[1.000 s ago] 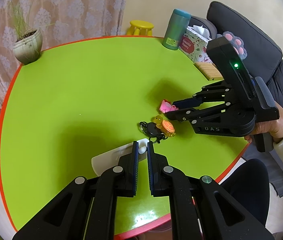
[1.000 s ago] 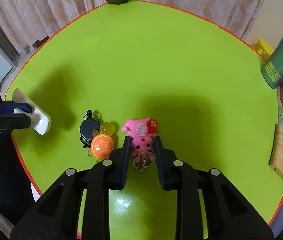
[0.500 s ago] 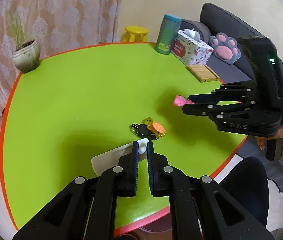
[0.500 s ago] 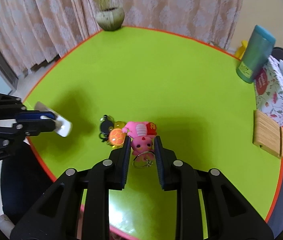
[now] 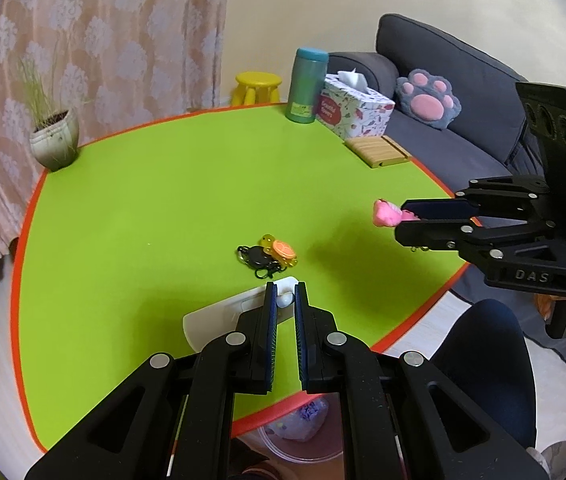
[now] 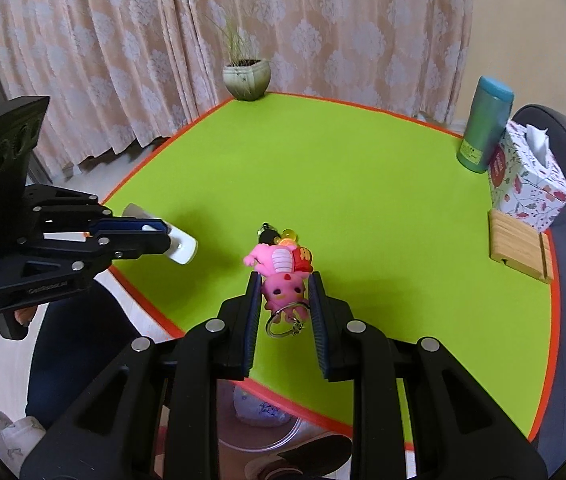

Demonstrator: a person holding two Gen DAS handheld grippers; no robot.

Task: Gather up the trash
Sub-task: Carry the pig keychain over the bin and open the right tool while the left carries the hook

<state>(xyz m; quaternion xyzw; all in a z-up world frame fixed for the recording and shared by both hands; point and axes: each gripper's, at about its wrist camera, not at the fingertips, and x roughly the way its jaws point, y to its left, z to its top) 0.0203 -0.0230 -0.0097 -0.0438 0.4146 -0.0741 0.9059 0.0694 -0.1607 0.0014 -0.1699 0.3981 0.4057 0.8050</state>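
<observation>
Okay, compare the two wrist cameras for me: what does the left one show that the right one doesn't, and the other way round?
Only the left wrist view shows the yellow stool, the paw cushion and the right gripper from the side.

Only the right wrist view shows the pink keychain's face and metal ring, and the left gripper from the side, shut on a white object.

Both show the green table, plant pot, teal bottle, tissue box, wooden stand and turtle keychain.
</observation>
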